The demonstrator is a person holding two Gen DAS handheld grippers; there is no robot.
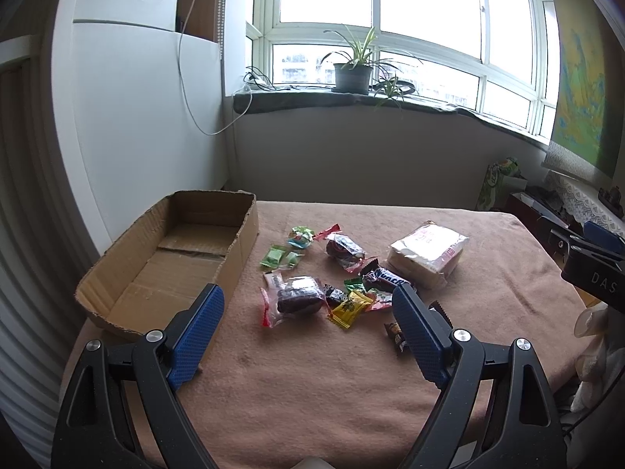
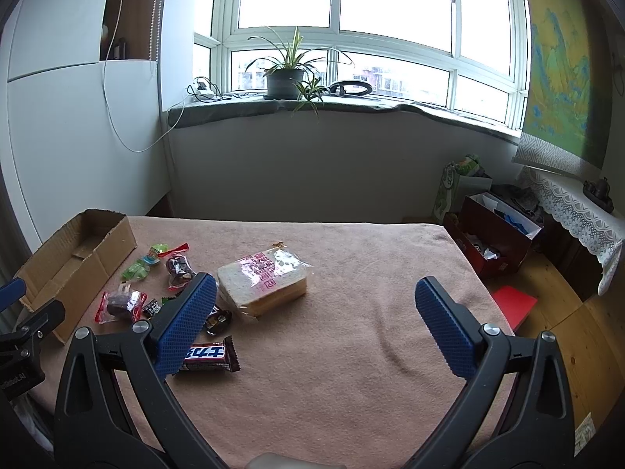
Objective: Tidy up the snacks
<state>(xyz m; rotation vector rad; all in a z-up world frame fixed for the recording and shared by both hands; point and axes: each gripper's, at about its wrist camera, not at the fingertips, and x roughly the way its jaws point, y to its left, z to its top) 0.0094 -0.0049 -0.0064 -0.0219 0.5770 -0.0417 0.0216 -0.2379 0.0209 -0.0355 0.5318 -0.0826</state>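
Note:
Several wrapped snacks lie on the brown tablecloth (image 1: pixel 312 371): a bagged bread loaf (image 1: pixel 427 254), a Snickers bar (image 1: pixel 384 277), a dark cake in clear wrap (image 1: pixel 297 299), a yellow candy (image 1: pixel 349 308) and green candies (image 1: pixel 279 256). An open cardboard box (image 1: pixel 164 269) stands at the left and holds nothing I can see. My left gripper (image 1: pixel 308 301) is open above the near snacks. My right gripper (image 2: pixel 316 293) is open over the cloth, right of the bread (image 2: pixel 261 279), with a chocolate bar (image 2: pixel 207 357) by its left finger (image 2: pixel 183 326).
The table's right edge drops to a wooden floor with a red box (image 2: pixel 492 240) and a red folder (image 2: pixel 513 305). A windowsill with a potted plant (image 2: pixel 285 74) runs behind. A white wall panel (image 1: pixel 136 117) stands left of the cardboard box.

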